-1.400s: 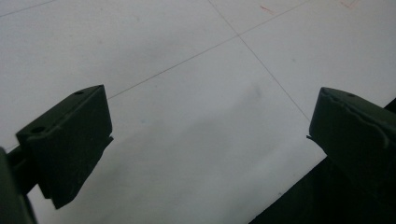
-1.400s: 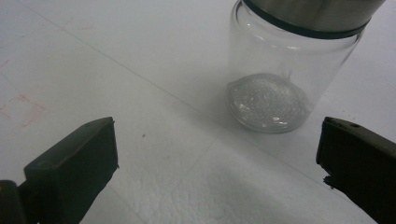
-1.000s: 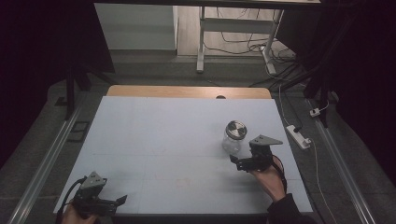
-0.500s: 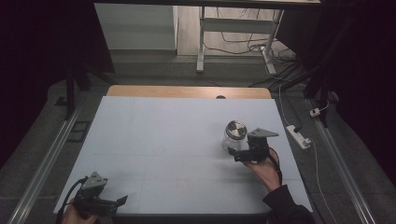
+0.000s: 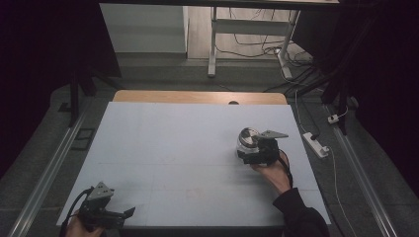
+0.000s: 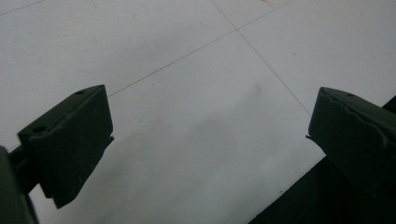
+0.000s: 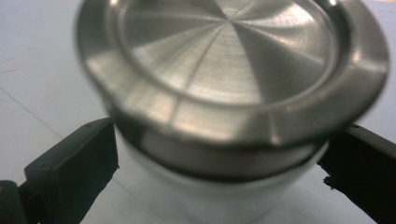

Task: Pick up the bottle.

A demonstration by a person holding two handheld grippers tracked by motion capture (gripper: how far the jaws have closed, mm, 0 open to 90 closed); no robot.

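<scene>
Two hand-held tongs are seen over a wide pale counter (image 5: 188, 148). A jar (image 7: 224, 186) with a brushed metal lid (image 7: 229, 60) stands upright at the counter's right side. The right tongs (image 5: 245, 153) are set around the jar below its lid, jaws open on either side. The left tongs (image 5: 127, 213) are held open and empty at the near left corner.

jar's (image 7: 219, 186) base cut off by the bottom edge, steel lid (image 7: 233, 65) blurred close up, left hand (image 5: 79, 228) cropped at the frame bottom
</scene>
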